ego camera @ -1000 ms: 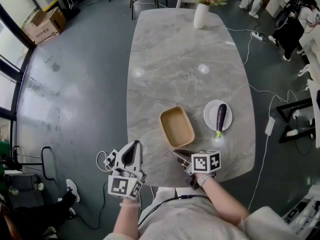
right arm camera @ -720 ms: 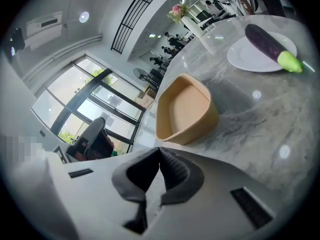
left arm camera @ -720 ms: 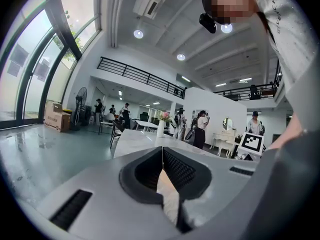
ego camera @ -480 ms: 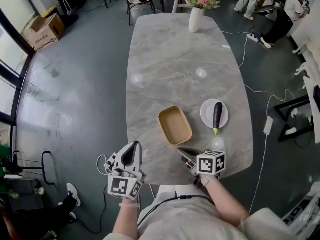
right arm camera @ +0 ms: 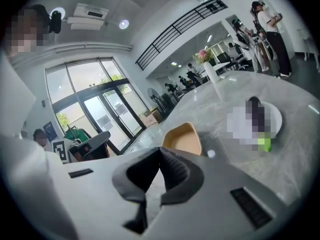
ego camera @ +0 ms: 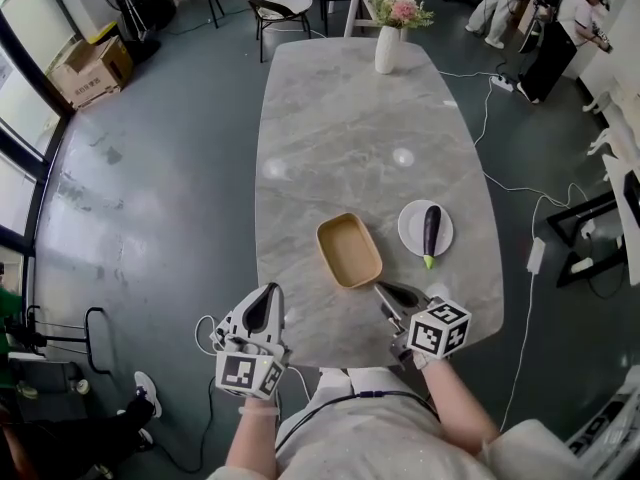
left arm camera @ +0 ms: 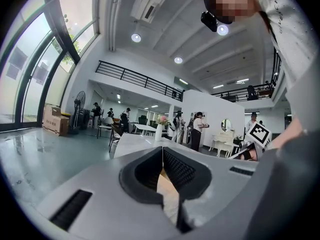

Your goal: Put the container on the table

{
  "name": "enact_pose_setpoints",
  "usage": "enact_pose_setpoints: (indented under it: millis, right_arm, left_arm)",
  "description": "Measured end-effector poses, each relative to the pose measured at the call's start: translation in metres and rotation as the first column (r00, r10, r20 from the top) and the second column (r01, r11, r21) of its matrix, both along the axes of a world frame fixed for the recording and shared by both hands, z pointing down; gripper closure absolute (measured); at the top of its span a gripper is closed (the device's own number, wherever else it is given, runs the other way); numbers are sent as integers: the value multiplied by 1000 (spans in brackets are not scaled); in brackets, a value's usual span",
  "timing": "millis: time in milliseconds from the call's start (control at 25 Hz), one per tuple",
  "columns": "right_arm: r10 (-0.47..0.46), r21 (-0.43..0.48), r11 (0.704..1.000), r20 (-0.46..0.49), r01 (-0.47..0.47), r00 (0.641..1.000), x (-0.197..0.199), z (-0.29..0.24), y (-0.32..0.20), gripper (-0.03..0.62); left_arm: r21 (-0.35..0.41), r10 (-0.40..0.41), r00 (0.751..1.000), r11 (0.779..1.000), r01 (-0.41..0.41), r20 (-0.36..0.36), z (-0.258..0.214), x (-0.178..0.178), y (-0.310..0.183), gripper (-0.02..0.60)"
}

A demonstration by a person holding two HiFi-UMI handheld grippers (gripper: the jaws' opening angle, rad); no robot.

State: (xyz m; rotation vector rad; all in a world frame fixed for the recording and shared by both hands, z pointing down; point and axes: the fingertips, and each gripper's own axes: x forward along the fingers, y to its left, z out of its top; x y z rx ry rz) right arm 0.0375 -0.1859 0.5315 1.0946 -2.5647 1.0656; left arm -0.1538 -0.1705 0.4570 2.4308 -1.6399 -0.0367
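The container [ego camera: 349, 250], a tan rectangular tray, rests empty on the grey marble table [ego camera: 340, 128] near its front end; the right gripper view shows it too [right arm camera: 184, 140], just beyond the jaws. My right gripper [ego camera: 384, 292] hovers a little to the container's near right, apart from it, jaws shut with nothing between them [right arm camera: 161, 150]. My left gripper [ego camera: 265, 294] is off the table's near left corner, pointing level along the table; its pads meet [left arm camera: 162, 149] and hold nothing.
A white plate [ego camera: 412, 236] with a dark eggplant [ego camera: 431, 233] lies right of the container. A white vase [ego camera: 387, 48] of flowers stands at the table's far end. Chairs, a cardboard box, cables and people are around the room.
My right gripper has lifted and drifted right, away from the container's near edge, rolling as it went. The container stays put on the table. The left gripper has not moved.
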Motion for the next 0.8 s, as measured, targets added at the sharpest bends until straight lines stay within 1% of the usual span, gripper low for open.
enact_pose_setpoints:
  millis: [160, 280, 440, 560, 800]
  right_arm:
    - [50, 100, 994, -14, -48, 999, 17, -20, -8, 588]
    - [67, 193, 979, -36, -59, 997, 26, -35, -12, 588]
    - [101, 318, 945, -75, -72, 992, 34, -58, -16, 588]
    - [117, 390, 918, -84, -75, 990, 38, -73, -17, 588]
    - [141, 467, 879, -62, -96, 988, 45, -94, -22, 588]
  left_arm:
    - [7, -9, 1000, 1000, 9, -9, -5, 0, 2, 575]
    - [19, -10, 1000, 1000, 10, -5, -8, 3, 2, 575]
    - [29, -11, 1000, 1000, 12, -18, -16, 6, 2, 575]
    - [43, -15, 1000, 999, 16, -18, -23, 7, -1, 575]
    - [78, -20, 1000, 997, 19, 3, -37, 9, -8, 575]
